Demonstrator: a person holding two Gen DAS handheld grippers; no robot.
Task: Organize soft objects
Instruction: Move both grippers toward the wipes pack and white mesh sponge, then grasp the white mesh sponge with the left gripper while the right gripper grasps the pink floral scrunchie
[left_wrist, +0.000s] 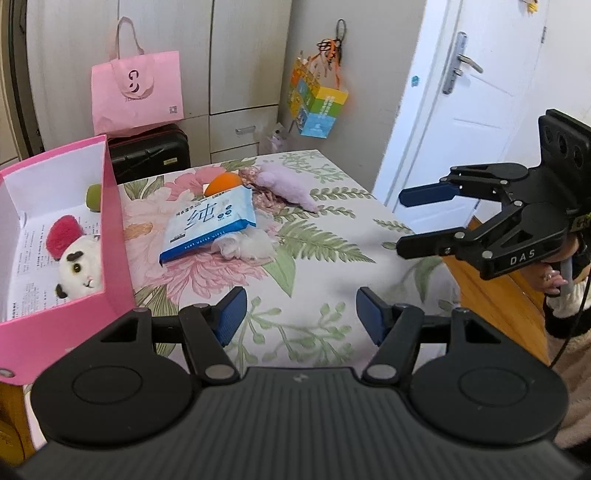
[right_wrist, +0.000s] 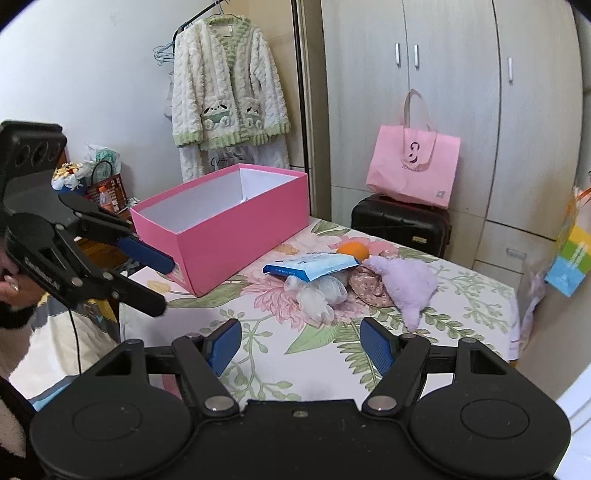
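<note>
A pink box (left_wrist: 114, 236) (right_wrist: 236, 236) stands on the floral table (left_wrist: 317, 266) and holds a white plush with a red cap (left_wrist: 75, 254) and a green object (left_wrist: 94, 197). On the table lie a blue wipes pack (left_wrist: 210, 223) (right_wrist: 314, 266), a white soft bundle (left_wrist: 245, 245) (right_wrist: 317, 295), an orange ball (left_wrist: 223, 182) (right_wrist: 354, 250), a floral cloth (right_wrist: 367, 282) and a purple plush (left_wrist: 288, 186) (right_wrist: 410, 286). My left gripper (left_wrist: 301, 315) (right_wrist: 166, 282) is open and empty beside the box. My right gripper (right_wrist: 301, 345) (left_wrist: 400, 223) is open and empty over the table's near edge.
A pink tote bag (left_wrist: 138, 92) (right_wrist: 413, 166) sits on a black suitcase (left_wrist: 149, 153) (right_wrist: 400, 221) behind the table. Wardrobe doors stand behind. A white door (left_wrist: 465, 110) is at the right. A colourful bag (left_wrist: 317, 105) hangs from the wall. A robe (right_wrist: 229, 96) hangs on the wall.
</note>
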